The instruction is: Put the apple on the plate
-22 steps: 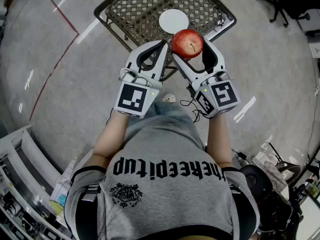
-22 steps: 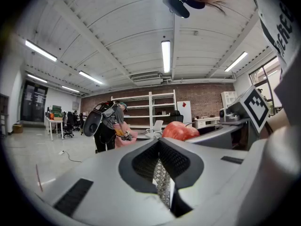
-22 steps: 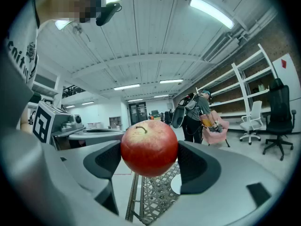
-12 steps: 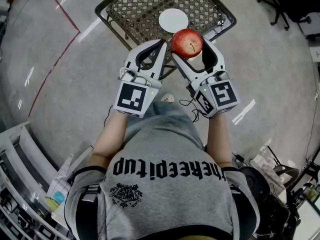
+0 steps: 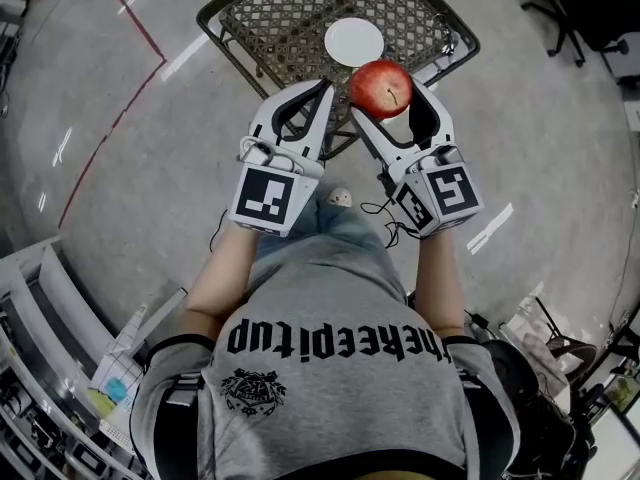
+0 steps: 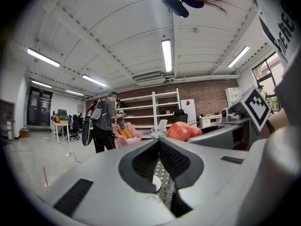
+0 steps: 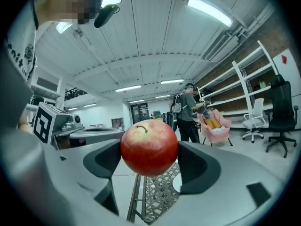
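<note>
A red apple (image 5: 381, 89) is clamped between the jaws of my right gripper (image 5: 385, 94), held in the air over the near edge of a black mesh table (image 5: 285, 18). In the right gripper view the apple (image 7: 149, 147) fills the gap between both pads, stem up. A small white plate (image 5: 354, 42) lies on the mesh just beyond the apple. My left gripper (image 5: 322, 92) hovers beside it on the left, its tips meeting with nothing between them. In the left gripper view the apple (image 6: 182, 131) shows to the right, over the shut jaws.
The mesh table stands on a grey floor with a red tape line (image 5: 110, 138) at the left. A shelf unit (image 5: 40, 348) sits lower left, office chairs (image 5: 575, 8) upper right. A person with a backpack (image 6: 104, 121) stands far off by white shelves.
</note>
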`<state>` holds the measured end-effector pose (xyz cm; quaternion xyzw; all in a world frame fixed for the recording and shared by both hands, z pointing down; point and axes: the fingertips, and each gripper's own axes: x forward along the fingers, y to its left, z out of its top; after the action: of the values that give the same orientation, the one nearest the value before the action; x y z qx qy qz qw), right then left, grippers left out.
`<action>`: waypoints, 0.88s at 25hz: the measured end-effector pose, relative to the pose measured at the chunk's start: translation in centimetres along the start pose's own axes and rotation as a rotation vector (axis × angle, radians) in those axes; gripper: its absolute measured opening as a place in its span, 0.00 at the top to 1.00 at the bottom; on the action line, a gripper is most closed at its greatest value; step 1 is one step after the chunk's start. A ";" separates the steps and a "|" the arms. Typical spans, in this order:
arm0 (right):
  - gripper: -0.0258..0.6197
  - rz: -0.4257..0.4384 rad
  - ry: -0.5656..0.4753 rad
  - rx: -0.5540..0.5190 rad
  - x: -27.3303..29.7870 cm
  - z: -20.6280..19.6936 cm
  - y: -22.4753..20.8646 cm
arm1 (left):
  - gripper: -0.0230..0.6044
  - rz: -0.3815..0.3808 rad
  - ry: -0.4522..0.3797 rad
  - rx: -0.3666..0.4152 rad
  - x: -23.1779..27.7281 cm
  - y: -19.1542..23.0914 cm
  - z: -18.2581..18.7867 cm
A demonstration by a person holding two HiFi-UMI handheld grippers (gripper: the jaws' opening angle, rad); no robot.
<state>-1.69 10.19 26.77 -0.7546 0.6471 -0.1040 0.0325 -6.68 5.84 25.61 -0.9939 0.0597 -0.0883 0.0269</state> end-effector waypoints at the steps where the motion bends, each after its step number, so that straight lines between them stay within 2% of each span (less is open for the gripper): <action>1: 0.35 0.000 0.000 0.003 0.2 0.0 -0.1 | 0.89 0.000 0.001 -0.001 0.1 0.2 0.0; 7: 0.35 -0.010 0.016 -0.001 1.5 0.0 -0.6 | 0.89 -0.013 0.016 -0.015 1.0 1.6 -0.6; 20: 0.35 -0.059 0.057 -0.023 5.8 0.7 -2.7 | 0.89 -0.077 -0.019 -0.005 5.6 5.1 0.1; 22: 0.35 -0.072 0.067 -0.028 6.5 0.6 -3.3 | 0.89 -0.087 -0.005 -0.016 6.3 5.6 -0.2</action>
<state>2.54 4.28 27.50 -0.7740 0.6215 -0.1214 -0.0035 -1.24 -0.51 26.57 -0.9960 0.0170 -0.0865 0.0151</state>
